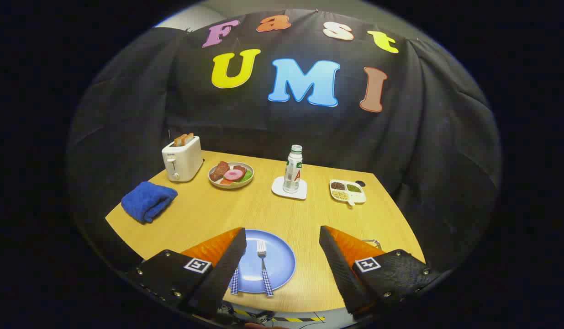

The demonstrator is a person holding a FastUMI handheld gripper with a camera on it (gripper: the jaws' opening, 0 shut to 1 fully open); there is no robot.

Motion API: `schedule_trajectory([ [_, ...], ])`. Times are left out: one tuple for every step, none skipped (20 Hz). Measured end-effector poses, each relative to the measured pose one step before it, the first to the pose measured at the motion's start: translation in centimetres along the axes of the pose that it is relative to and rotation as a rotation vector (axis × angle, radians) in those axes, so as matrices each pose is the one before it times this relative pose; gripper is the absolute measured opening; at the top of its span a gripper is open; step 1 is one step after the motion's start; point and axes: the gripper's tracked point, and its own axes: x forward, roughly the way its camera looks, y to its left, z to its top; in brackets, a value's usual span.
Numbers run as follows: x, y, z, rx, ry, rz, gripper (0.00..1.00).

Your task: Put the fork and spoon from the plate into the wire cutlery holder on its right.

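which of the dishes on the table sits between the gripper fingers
The blue plate, holding the fork, lies between the open gripper's fingers; the food plate and the divided dish sit far beyond them.

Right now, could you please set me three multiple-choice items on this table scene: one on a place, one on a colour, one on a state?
1. Where does the fork lie?
A. on the blue plate between the fingers
B. on the white coaster
C. on the folded towel

2. What colour is the folded towel?
A. white
B. blue
C. green

3. How does the gripper stand?
A. shut on the fork
B. shut on the bottle
C. open, holding nothing

Answers: 1 A, the fork rests on the plate, handle toward the camera. 2 B, the towel near the toaster is blue. 3 C, the fingers stand wide apart on either side of the plate.
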Motion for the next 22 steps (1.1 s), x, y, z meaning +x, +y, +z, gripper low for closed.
schedule_trajectory([
  [-0.084, -0.004, 0.082, -0.00006, -0.00356, 0.00118, 0.98],
  [0.01, 0.018, 0.129, -0.0015, -0.00201, 0.00046, 0.98],
  [0.187, 0.101, -0.053, 0.00071, -0.00014, 0.00268, 0.98],
  [0.094, 0.119, 0.14, 0.00255, 0.00031, 0.00206, 0.98],
  [0.106, 0.091, 0.114, 0.00653, -0.00332, -0.00114, 0.98],
  [0.031, 0.173, 0.302, 0.00713, -0.00199, 0.00319, 0.98],
  [-0.02, 0.161, 0.289, 0.0053, -0.00792, 0.00429, 0.98],
  [0.035, 0.119, 0.496, -0.00063, -0.01368, -0.00337, 0.98],
  [0.016, 0.001, 0.442, -0.00174, -0.01771, -0.00449, 0.98],
  [-0.069, -0.029, 0.703, 0.00089, -0.02304, -0.00866, 0.98],
  [-0.313, -0.432, 1.515, 0.00806, -0.05193, -0.02615, 0.98],
  [-0.384, -0.383, 2.144, 0.00534, -0.08192, -0.02752, 0.98],
  [0.027, 0.105, 2.121, -0.00572, -0.06707, -0.01073, 0.98],
  [0.089, 0.198, 1.403, -0.01191, -0.02671, 0.003, 0.98],
  [-0.074, 0.452, 0.067, -0.00143, -0.00474, 0.0134, 0.98],
  [-0.04, 0.261, -0.154, 0.00384, 0.00414, 0.01315, 0.98],
  [0.051, -0.034, -0.067, -0.00442, -0.00044, 0.0022, 0.98],
  [-0.035, -0.269, 0.354, -0.00239, -0.00744, -0.00704, 0.98],
  [0.054, -0.043, 0.551, 0.00728, -0.01628, -0.00684, 0.98],
  [-0.035, 0.164, 0.858, 0.01646, -0.03076, 0.00341, 0.98],
  [0.026, 0.254, 0.623, 0.01112, -0.02419, 0.00513, 0.98],
  [0.001, 0.149, 0.286, 0.00949, -0.00952, 0.00696, 0.98],
])
